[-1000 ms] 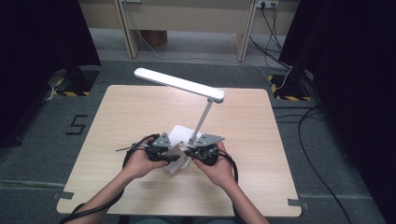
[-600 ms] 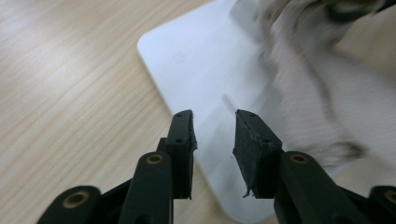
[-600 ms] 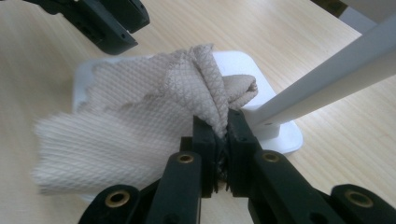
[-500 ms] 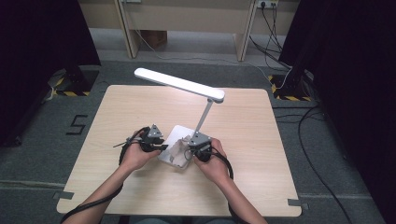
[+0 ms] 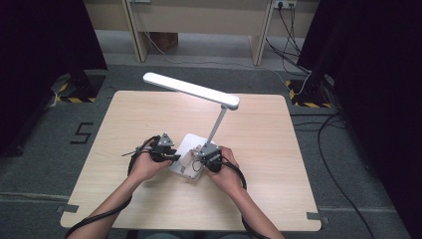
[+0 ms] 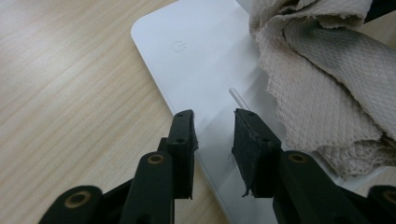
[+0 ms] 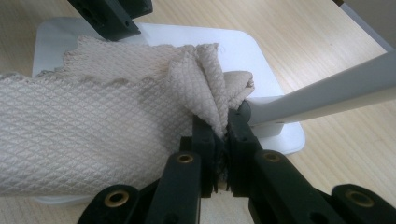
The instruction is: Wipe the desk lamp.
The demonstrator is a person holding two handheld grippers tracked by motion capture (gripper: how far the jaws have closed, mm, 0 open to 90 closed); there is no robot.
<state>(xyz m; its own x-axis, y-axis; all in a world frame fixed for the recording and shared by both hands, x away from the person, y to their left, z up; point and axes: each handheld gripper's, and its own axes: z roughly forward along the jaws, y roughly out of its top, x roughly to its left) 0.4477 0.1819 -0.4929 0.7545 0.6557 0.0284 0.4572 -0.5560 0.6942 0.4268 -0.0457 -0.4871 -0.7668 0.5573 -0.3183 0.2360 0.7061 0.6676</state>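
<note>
Two grippers meet at the white lamp base (image 5: 185, 154). Right gripper (image 7: 221, 126) is clenched on a soft, light beige cloth (image 7: 93, 126) lying across that base; best pinched at a bunched fold. Left gripper (image 6: 214, 133) hovers released over the base's edge, beside the cloth.

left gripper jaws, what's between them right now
Nothing is gripped: in the left gripper view the left gripper is open over the edge of the white lamp base; the beige cloth lies off to one side.
</note>
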